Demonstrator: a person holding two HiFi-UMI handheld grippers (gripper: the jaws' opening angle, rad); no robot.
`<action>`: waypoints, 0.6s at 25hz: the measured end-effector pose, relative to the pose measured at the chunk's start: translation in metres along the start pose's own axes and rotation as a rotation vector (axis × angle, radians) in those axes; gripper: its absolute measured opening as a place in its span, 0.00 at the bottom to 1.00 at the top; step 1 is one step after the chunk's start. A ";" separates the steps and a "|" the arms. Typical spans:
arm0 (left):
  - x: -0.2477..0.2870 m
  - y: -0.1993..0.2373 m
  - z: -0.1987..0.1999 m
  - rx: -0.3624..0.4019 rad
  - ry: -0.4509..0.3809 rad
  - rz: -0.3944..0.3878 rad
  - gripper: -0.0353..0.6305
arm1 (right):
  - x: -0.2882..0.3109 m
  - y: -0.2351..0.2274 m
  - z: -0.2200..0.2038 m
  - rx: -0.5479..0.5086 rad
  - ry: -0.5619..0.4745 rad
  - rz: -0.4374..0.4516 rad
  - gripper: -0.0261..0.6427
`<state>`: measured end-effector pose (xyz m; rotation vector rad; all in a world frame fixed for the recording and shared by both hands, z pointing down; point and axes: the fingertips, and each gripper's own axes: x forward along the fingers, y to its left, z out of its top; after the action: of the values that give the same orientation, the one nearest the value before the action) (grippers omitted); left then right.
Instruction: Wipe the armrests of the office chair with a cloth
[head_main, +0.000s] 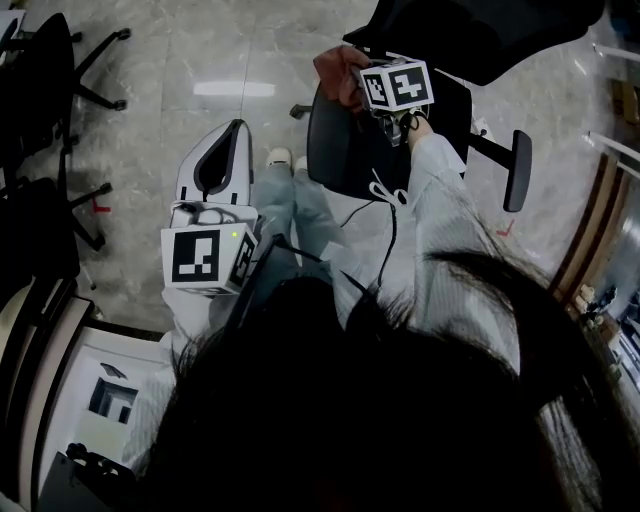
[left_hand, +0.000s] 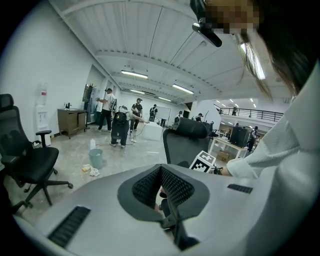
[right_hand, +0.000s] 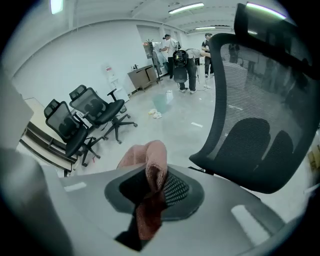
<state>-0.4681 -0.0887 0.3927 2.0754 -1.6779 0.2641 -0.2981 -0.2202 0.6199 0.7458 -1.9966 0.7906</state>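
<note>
I read the left gripper (left_hand: 161, 186) fingers pressed together with nothing between them. The right gripper (right_hand: 152, 186) fingers clamp the pink cloth (right_hand: 154, 159), bunched over the office chair (head_main: 340, 150) seat. The armrest (head_main: 517, 172) stands apart, further right.

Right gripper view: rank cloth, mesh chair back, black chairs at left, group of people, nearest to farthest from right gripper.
1. cloth, clamped in the right gripper.
2. mesh chair back, close, on the right.
3. black chairs, left, by the wall.
4. group of people, far end.
</note>
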 end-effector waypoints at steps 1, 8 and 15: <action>0.000 0.000 0.000 -0.002 -0.002 -0.003 0.06 | -0.002 0.007 -0.002 -0.006 0.012 0.016 0.12; -0.003 -0.021 0.013 0.011 -0.039 -0.056 0.06 | -0.026 0.075 -0.052 -0.068 0.098 0.137 0.12; -0.012 -0.043 0.020 0.027 -0.061 -0.111 0.06 | -0.059 0.142 -0.123 -0.059 0.112 0.213 0.12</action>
<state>-0.4326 -0.0810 0.3611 2.2081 -1.5952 0.1900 -0.3159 -0.0268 0.5888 0.4494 -2.0098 0.8729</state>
